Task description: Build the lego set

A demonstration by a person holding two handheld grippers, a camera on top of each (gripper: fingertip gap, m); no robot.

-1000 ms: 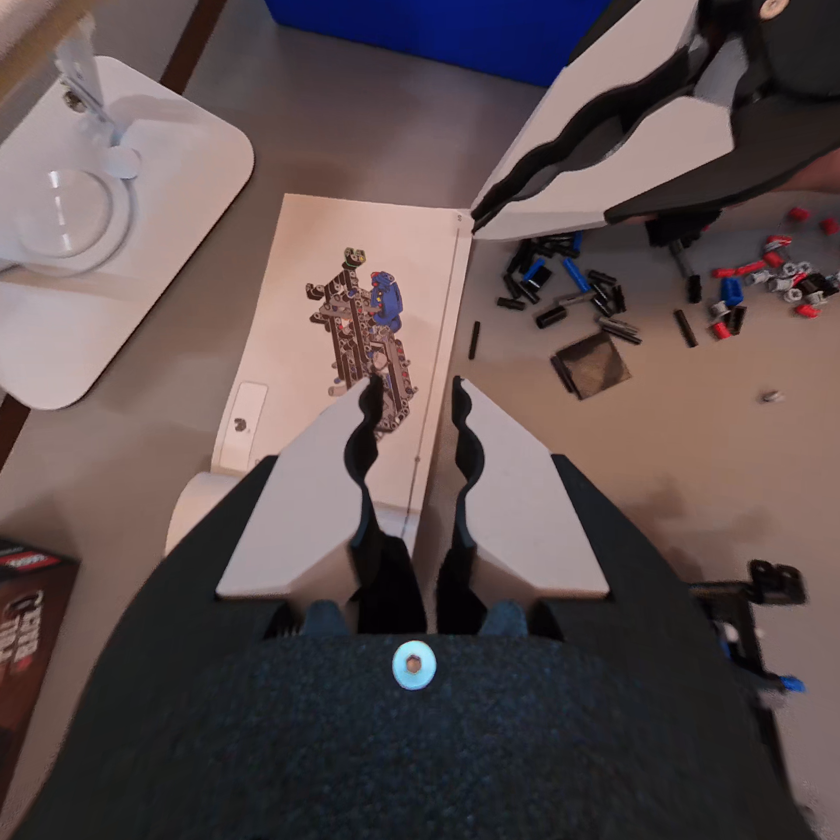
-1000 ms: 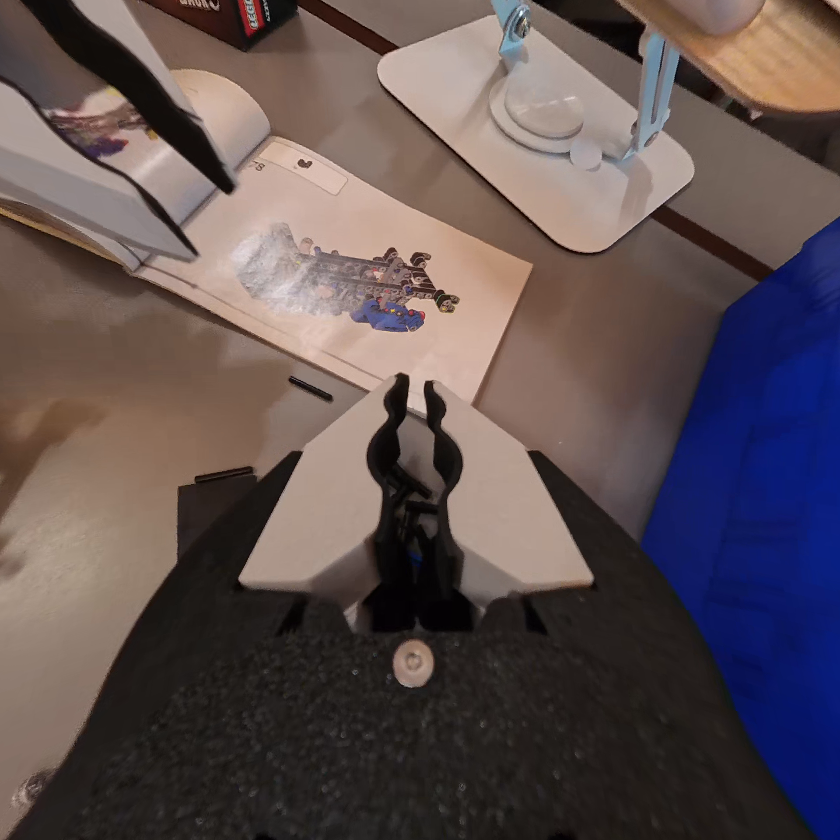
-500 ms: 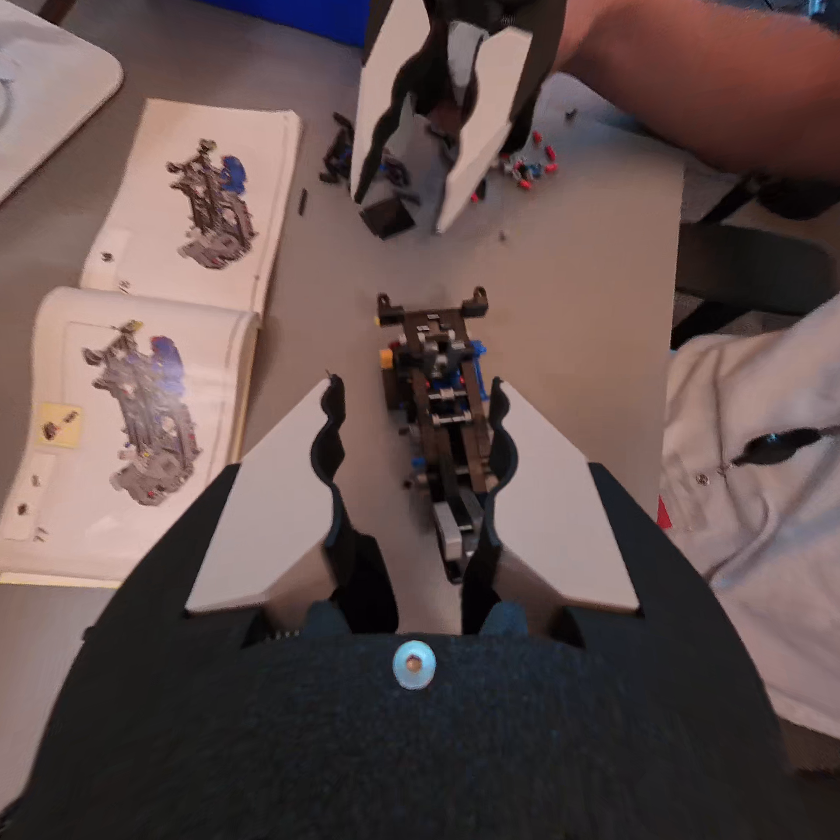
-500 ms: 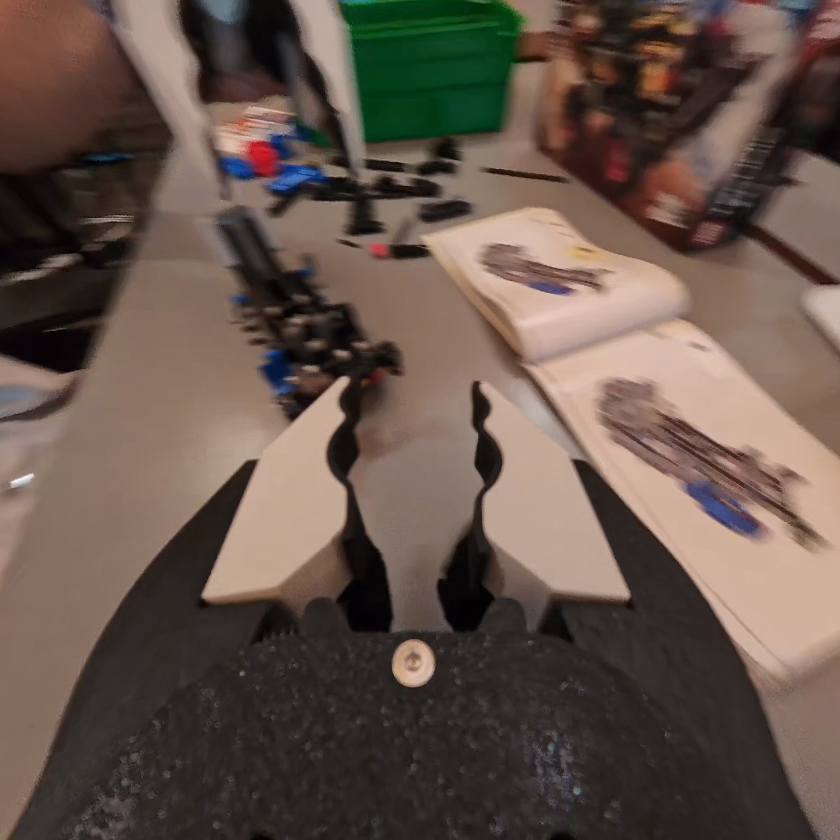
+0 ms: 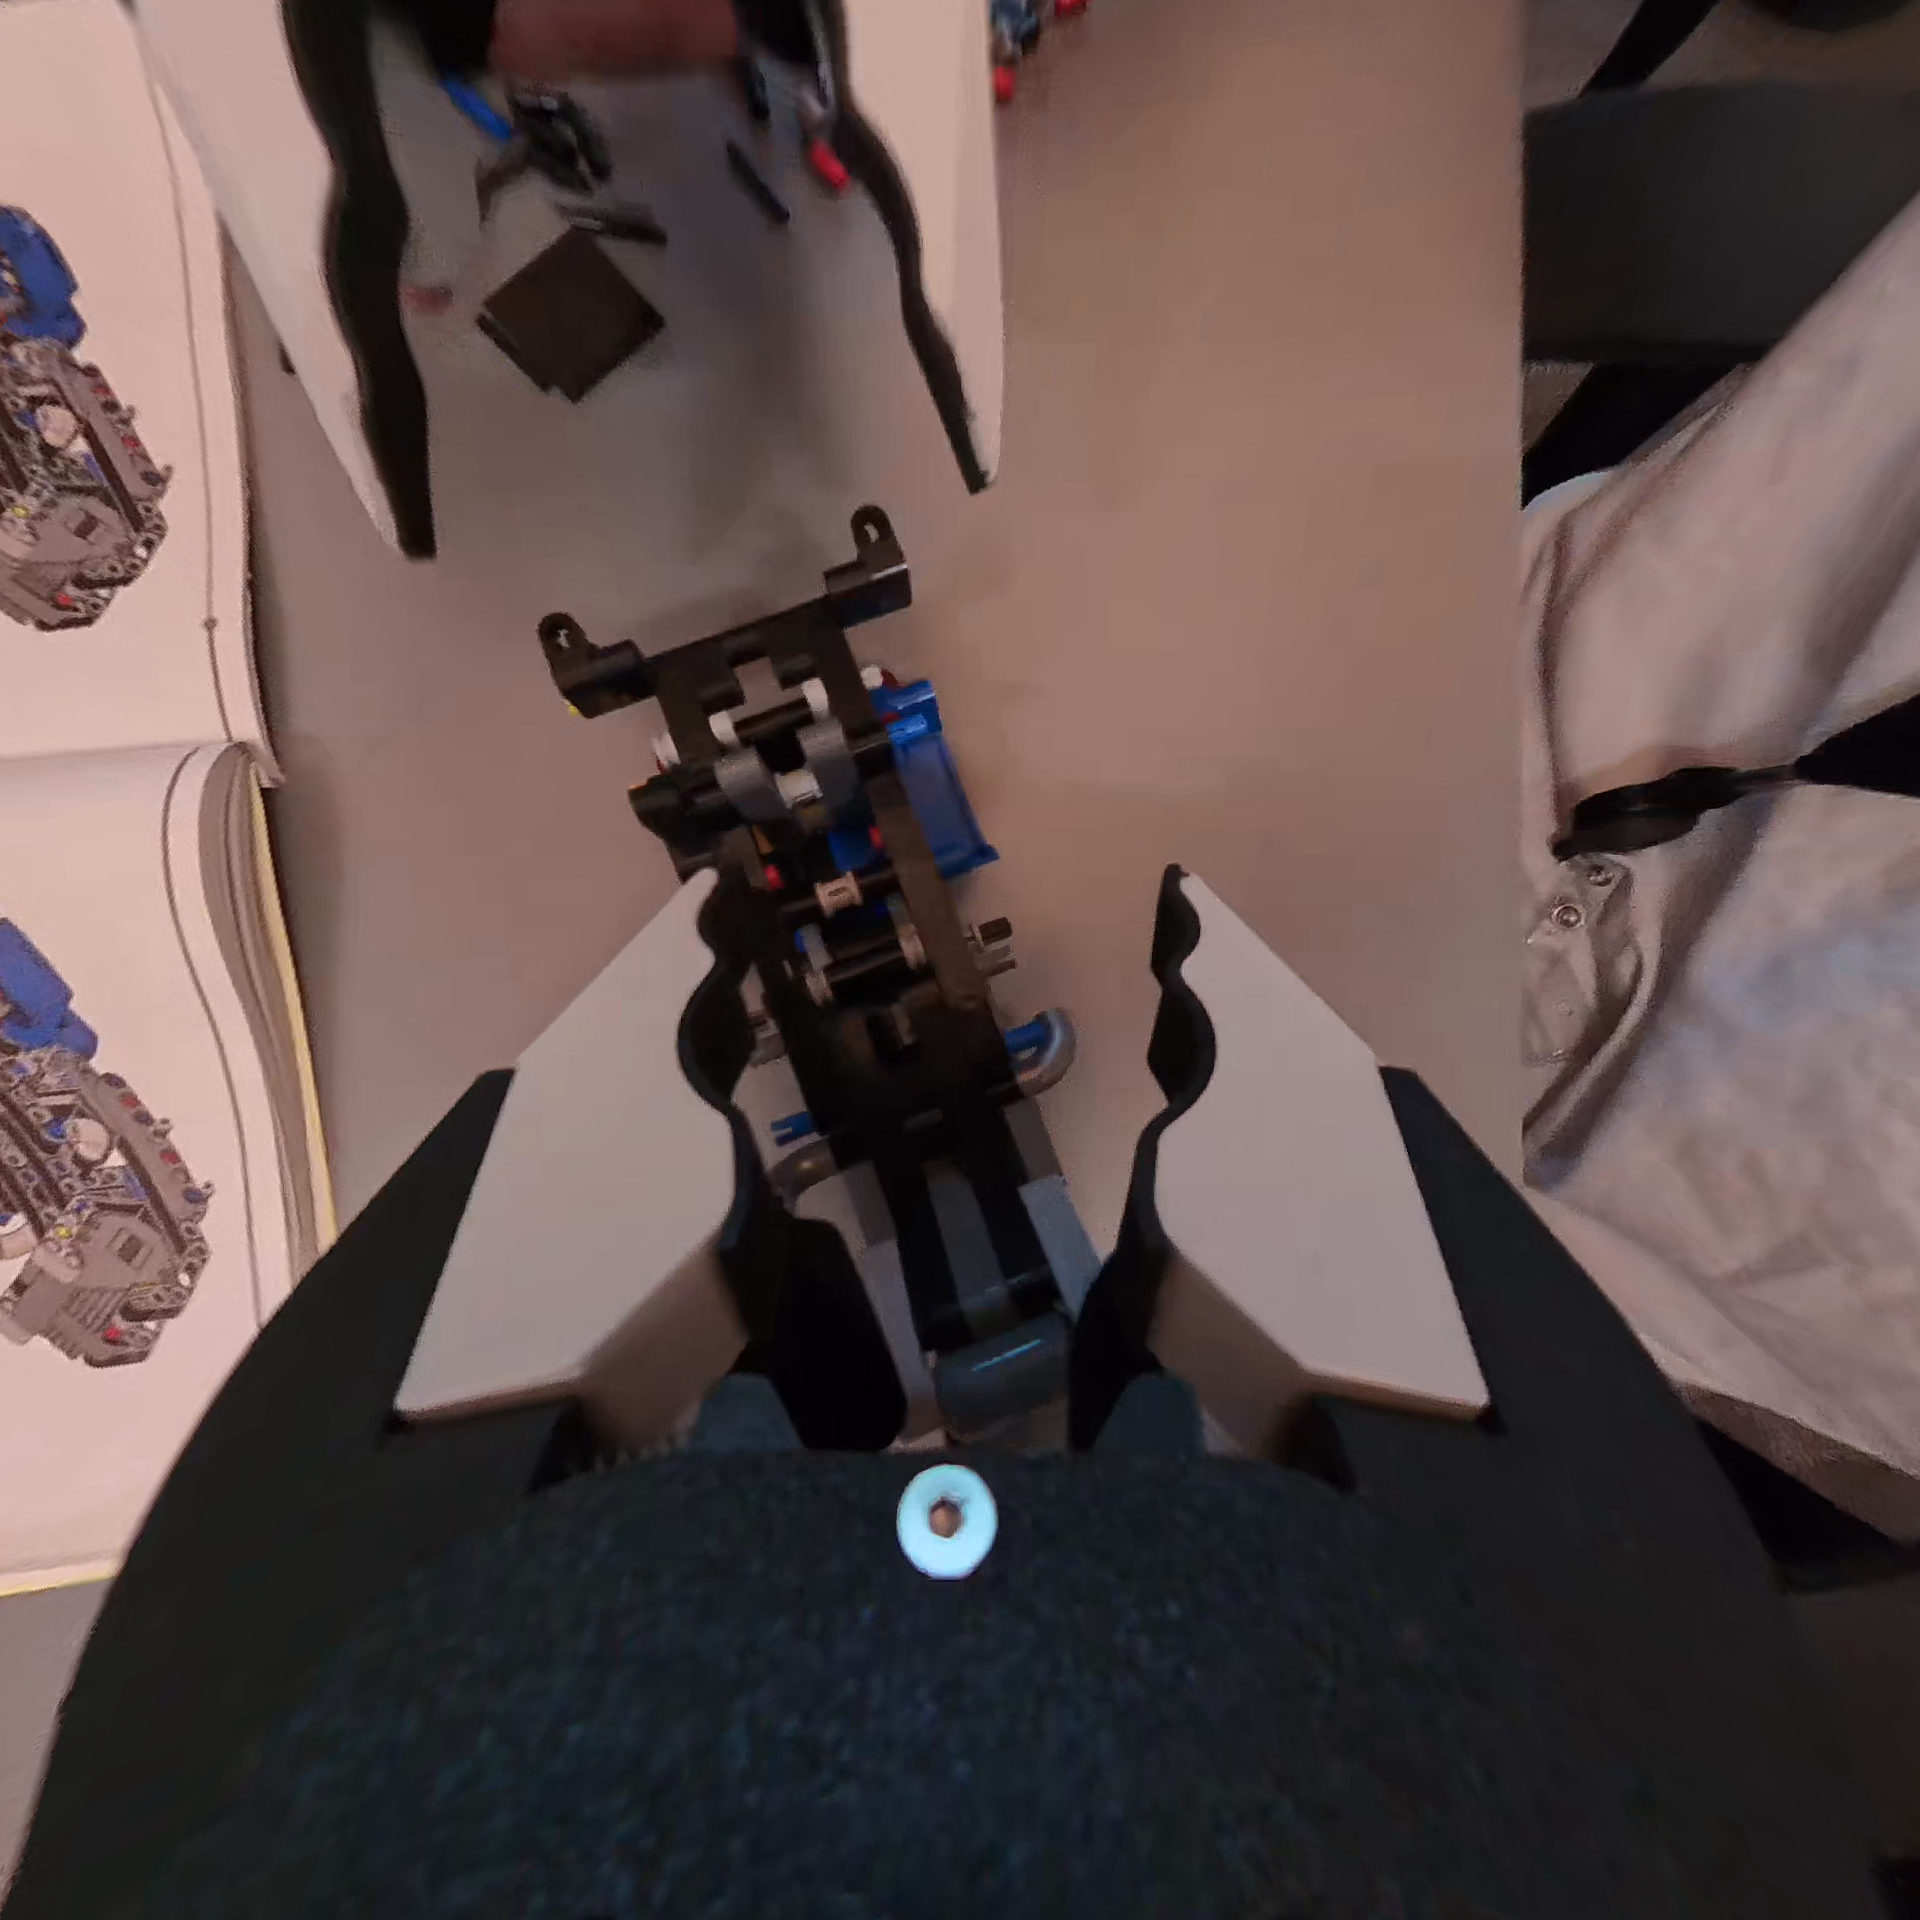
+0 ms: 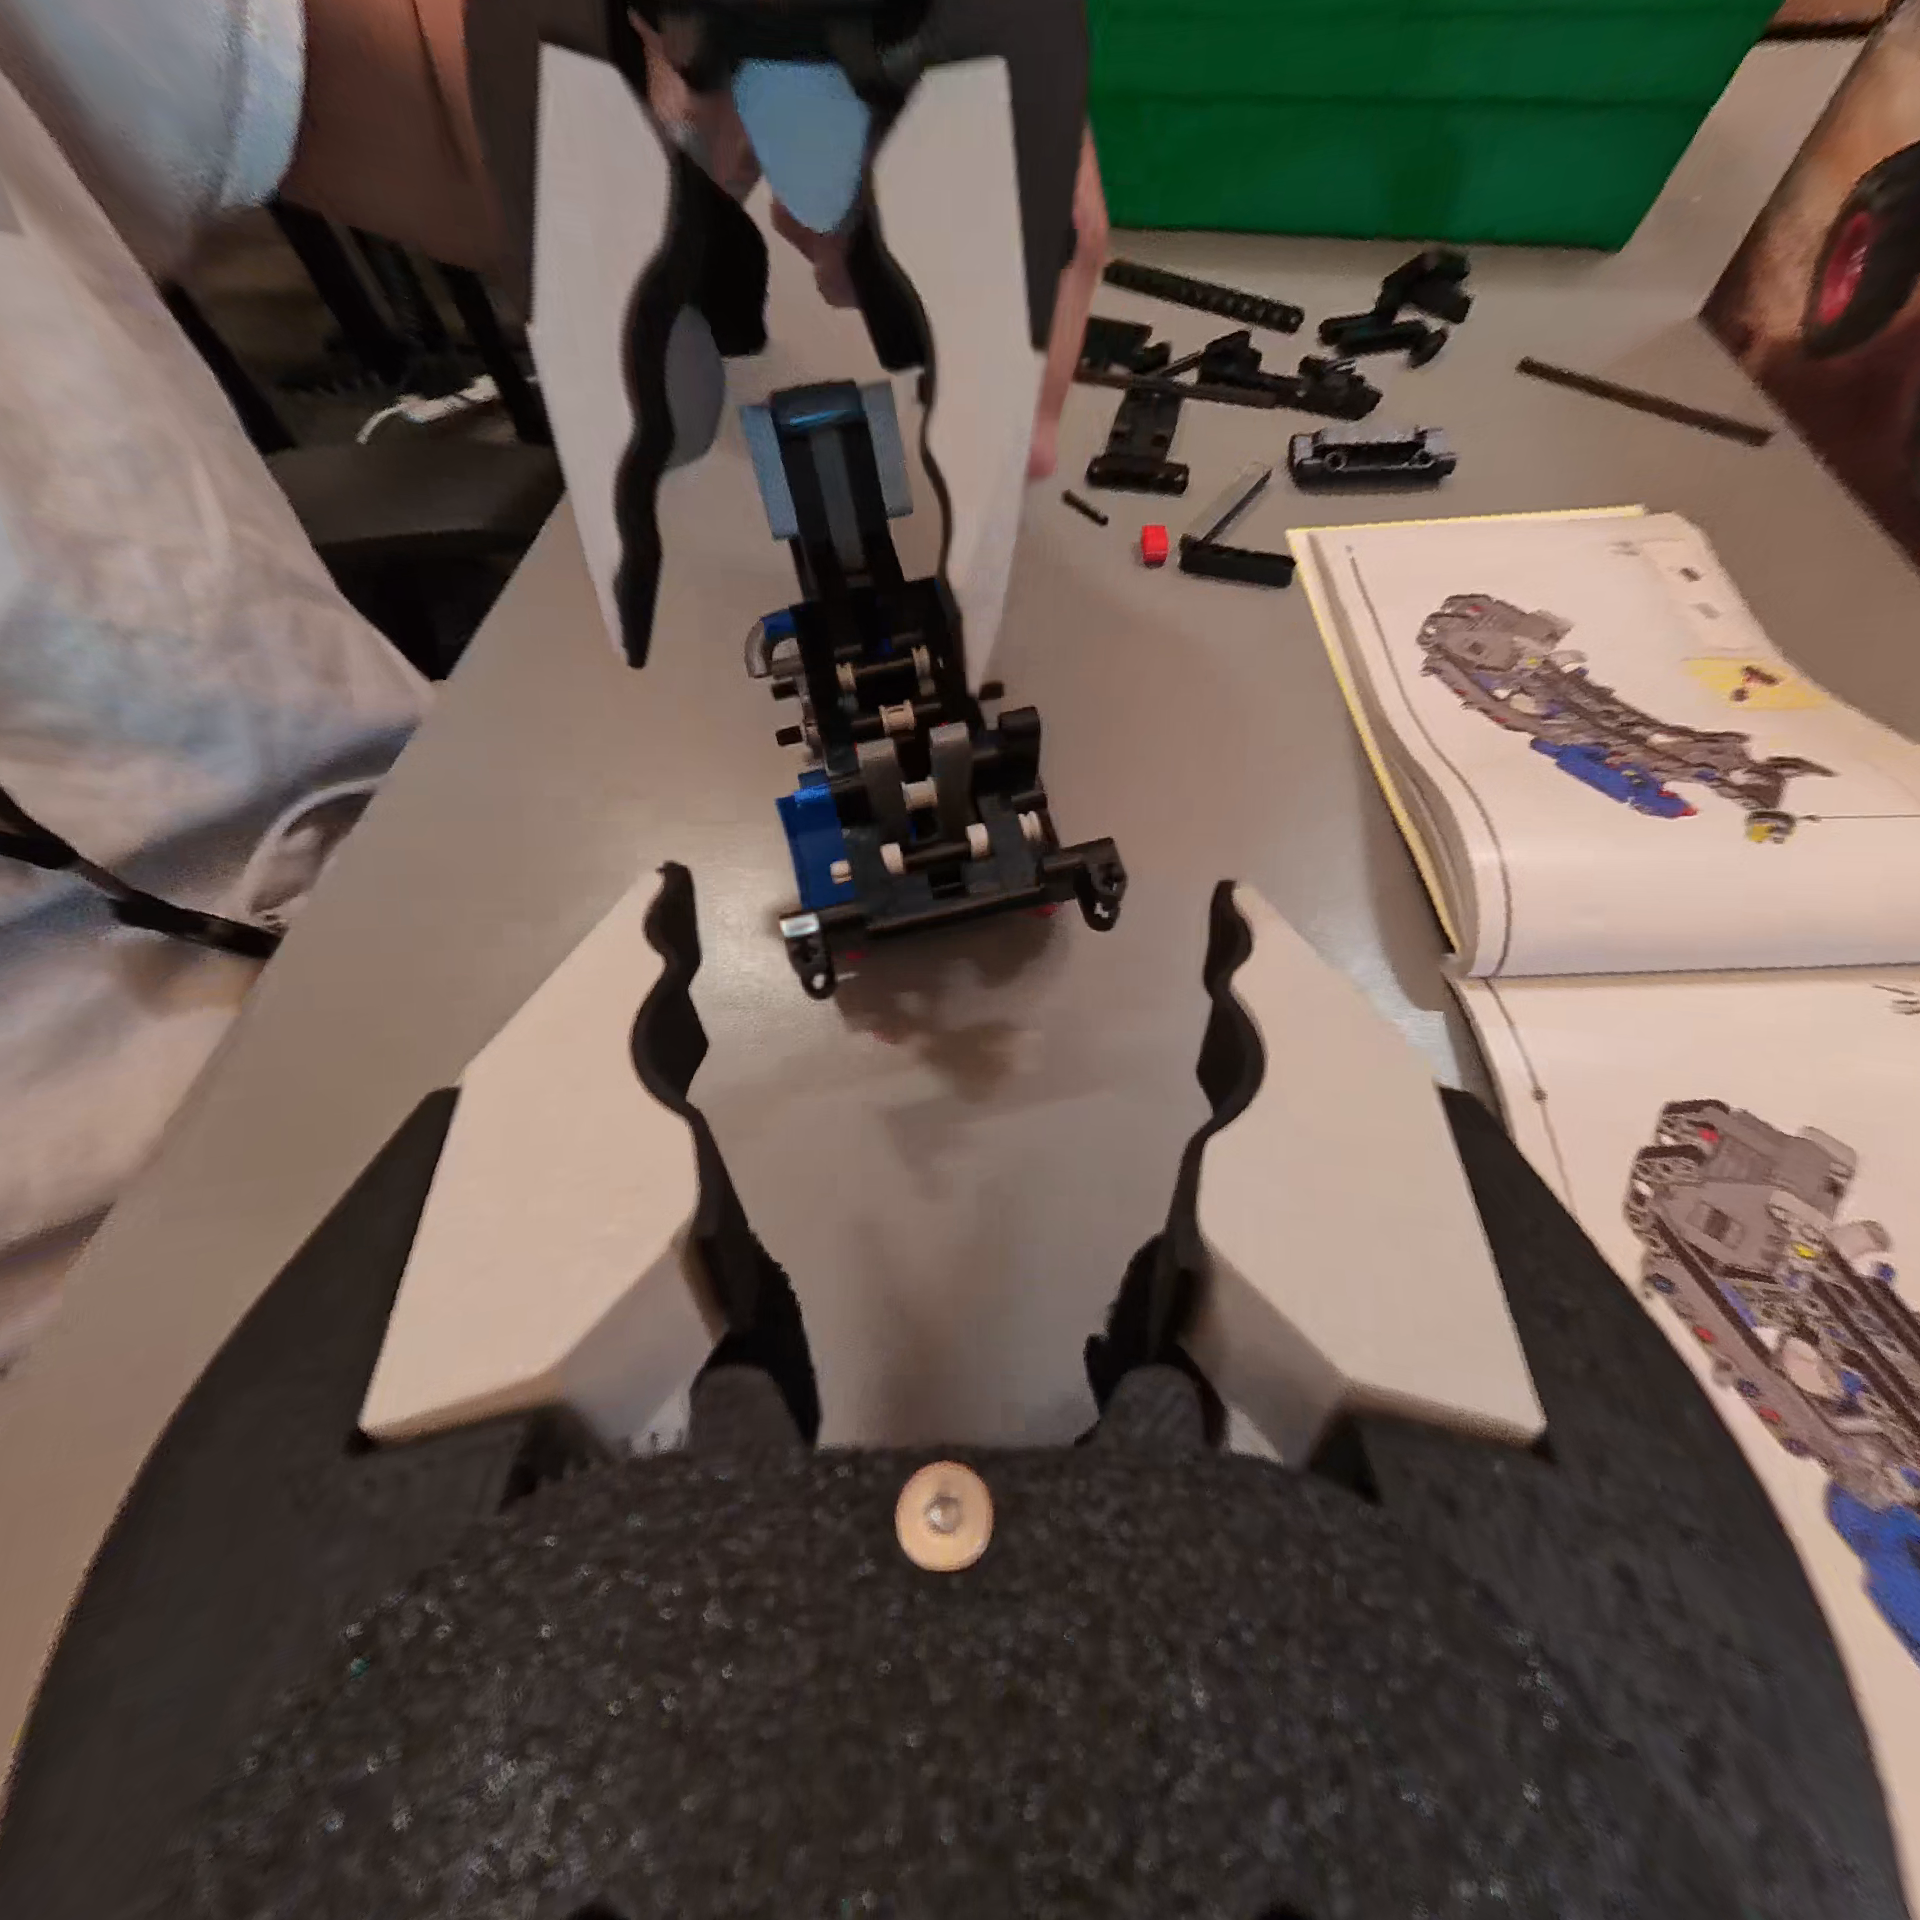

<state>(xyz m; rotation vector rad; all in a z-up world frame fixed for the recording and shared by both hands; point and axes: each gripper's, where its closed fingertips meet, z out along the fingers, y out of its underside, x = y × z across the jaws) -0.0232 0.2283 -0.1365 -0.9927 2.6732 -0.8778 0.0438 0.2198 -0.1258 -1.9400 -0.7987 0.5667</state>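
The half-built model, black with blue and grey parts, lay on the table close to the edge where the person sat, its long axis running between the two grippers. The left gripper had its jaws wide, straddling the model's grey rear end without clearly touching it. The right gripper faced it from the opposite end, jaws also wide and empty, with bare tabletop between its tips and the model's black front bar.

Open room lay on both flanks of the model. The open instruction booklet lined one side, and the person's pale shirt hung over the table edge on the other. Loose black pieces and a small red piece were scattered beyond the booklet, before a green bin. A dark flat square lay behind the right gripper.

The booklet pages carried printed drawings; no writing was legible.

Half a second before, both grippers had stood farther from the model; a second before, they had been over the booklet, the right one nearly closed.
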